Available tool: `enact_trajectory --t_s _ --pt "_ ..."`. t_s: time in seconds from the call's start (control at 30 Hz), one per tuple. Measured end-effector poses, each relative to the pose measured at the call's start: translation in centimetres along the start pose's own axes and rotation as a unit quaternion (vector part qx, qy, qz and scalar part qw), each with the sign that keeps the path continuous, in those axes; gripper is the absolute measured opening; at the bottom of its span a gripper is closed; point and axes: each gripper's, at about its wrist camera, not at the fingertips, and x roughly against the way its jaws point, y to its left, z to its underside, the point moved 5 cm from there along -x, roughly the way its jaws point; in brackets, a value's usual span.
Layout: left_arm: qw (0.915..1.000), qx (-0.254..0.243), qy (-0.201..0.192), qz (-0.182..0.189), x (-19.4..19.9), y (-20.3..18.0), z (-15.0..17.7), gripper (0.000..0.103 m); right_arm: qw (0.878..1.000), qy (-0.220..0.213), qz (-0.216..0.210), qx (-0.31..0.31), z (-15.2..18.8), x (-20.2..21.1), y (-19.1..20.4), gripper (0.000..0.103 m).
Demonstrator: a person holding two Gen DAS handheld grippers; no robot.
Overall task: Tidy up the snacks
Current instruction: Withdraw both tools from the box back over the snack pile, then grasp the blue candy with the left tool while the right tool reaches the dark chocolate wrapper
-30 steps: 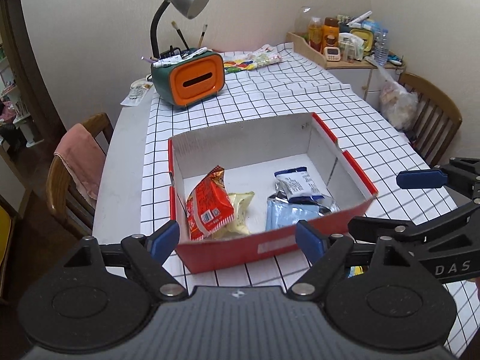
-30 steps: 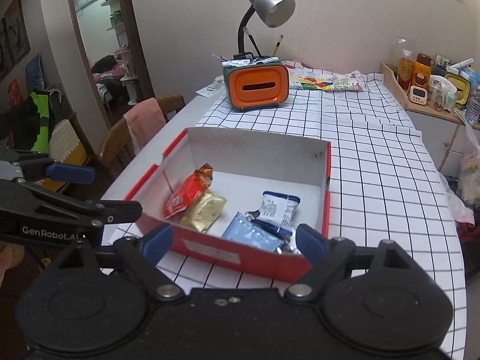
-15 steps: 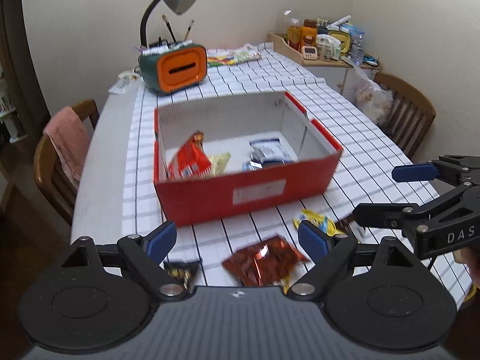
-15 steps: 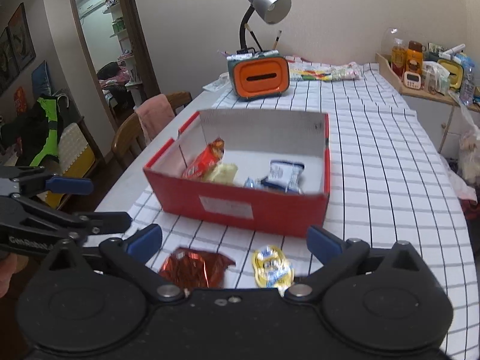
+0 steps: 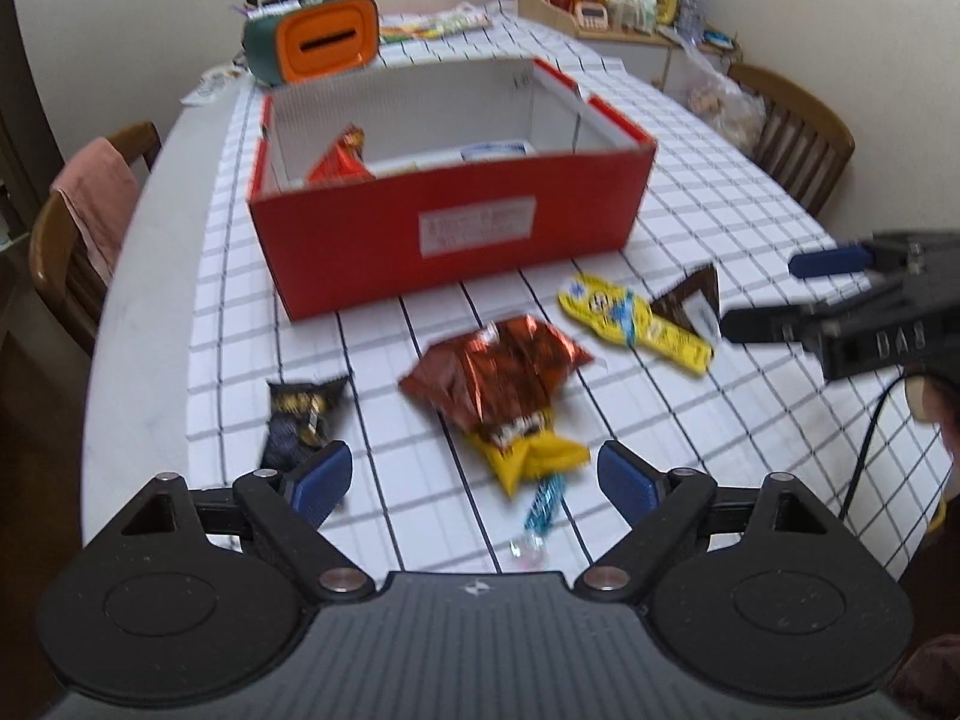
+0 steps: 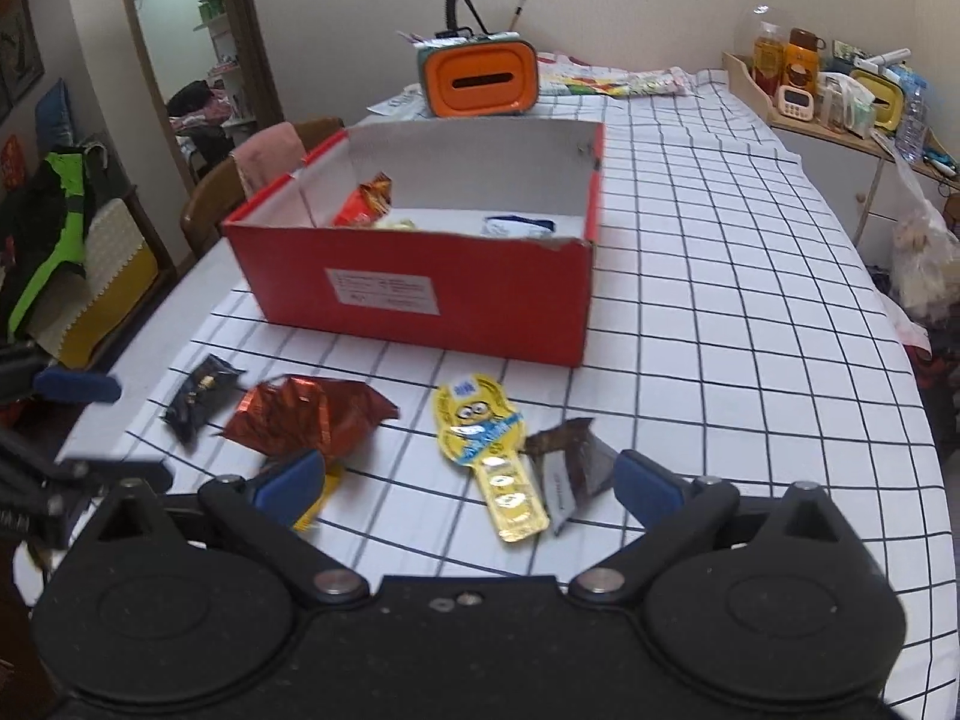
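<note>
Snacks: five loose packets lie on the table ahead of both tools, short of the red box [image 6: 414,294], presumably awaiting sorting into it.
Box: open-topped, beyond the packets; a few packets already sit inside.
Left tool [image 5: 474,480]: jaws spread wide, gripping nothing; the yellow packet [image 5: 534,453] lies between the pads, untouched, under the copper foil bag [image 5: 498,369].
Dark packet [image 5: 303,417]: just beside the left pad.
Right tool [image 6: 468,483]: jaws have just been opening and stand at full spread, empty; the yellow cartoon strip [image 6: 489,444] lies between them, the brown wrapper [image 6: 564,459] by the right pad.
Reason: wide jaws probably suit flat, crinkly packets.
Next: likely close on the nearest packet.
</note>
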Motion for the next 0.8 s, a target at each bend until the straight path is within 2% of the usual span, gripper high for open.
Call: enact_trajectory --t_s 0.23,0.47,0.57,0.63,0.7,0.8 --pt "0.9990 -0.010 0.044 0.001 -2.9 -1.6 2.5 0.089 1.000 0.022 0.019 -0.007 1.4 -2.1 -1.8 0.099" --pt "0.9980 -0.010 0.062 -0.001 -4.8 -2.4 2.7 0.089 0.999 0.034 0.028 -0.022 1.0 -4.3 -4.1 0.095" --pt "0.9977 -0.005 0.067 0.001 -5.5 -2.5 2.6 0.089 0.998 0.046 0.029 -0.026 1.0 -5.6 -4.9 0.086" --pt "0.9973 -0.006 0.073 0.004 -6.0 -2.6 2.7 0.084 0.998 0.051 0.033 -0.029 1.0 -6.3 -5.3 0.085" --pt "0.9965 -0.009 0.083 0.005 -6.5 -2.8 2.8 0.071 0.998 0.054 0.028 -0.030 0.9 -6.9 -5.5 0.081" --pt "0.9954 -0.014 0.094 0.006 -7.1 -3.2 2.9 0.060 0.998 0.059 0.022 -0.022 0.8 -7.7 -5.6 0.074"
